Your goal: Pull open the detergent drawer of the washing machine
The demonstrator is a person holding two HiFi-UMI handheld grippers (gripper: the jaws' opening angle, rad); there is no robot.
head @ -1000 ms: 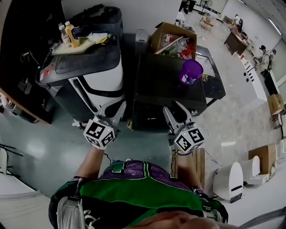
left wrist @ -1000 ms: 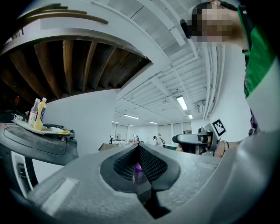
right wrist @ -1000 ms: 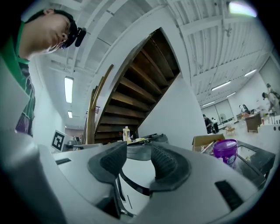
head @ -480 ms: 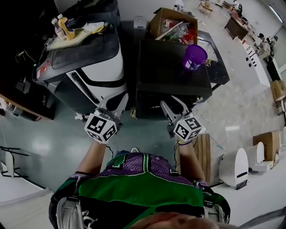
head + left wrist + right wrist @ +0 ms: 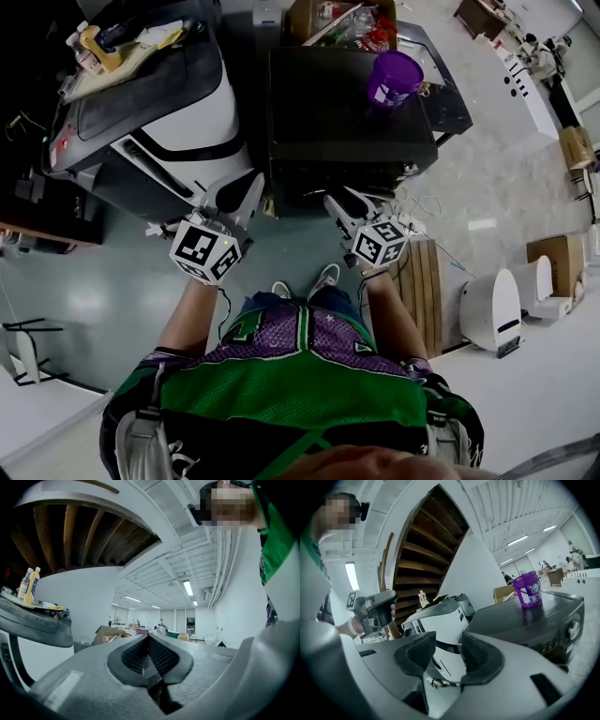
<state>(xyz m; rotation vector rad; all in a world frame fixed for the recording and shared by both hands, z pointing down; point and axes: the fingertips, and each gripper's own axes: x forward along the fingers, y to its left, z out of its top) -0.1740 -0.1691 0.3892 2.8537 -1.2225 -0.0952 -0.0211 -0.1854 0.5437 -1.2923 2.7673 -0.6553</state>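
A black washing machine (image 5: 347, 112) stands in the middle of the head view, its front face (image 5: 349, 183) steeply foreshortened; I cannot make out the detergent drawer. In the right gripper view its dark top (image 5: 520, 616) and a round dial (image 5: 572, 630) show. My right gripper (image 5: 349, 202) hangs just before that front, jaws apart with nothing between them (image 5: 447, 651). My left gripper (image 5: 242, 192) is in front of the white and grey machine (image 5: 202, 117) beside it, its pads (image 5: 149, 644) closed together on nothing.
A purple tub (image 5: 392, 77) stands on the black machine's top. Bottles on a tray (image 5: 94, 47) sit on the white machine. A cardboard box (image 5: 337, 19) is behind. A wooden crate (image 5: 422, 291), a white appliance (image 5: 492, 309) and cables (image 5: 422, 202) lie at the right.
Both grippers have come down, the right one more, from the black machine's top edge to in front of its face. The machines have slid up the head view.
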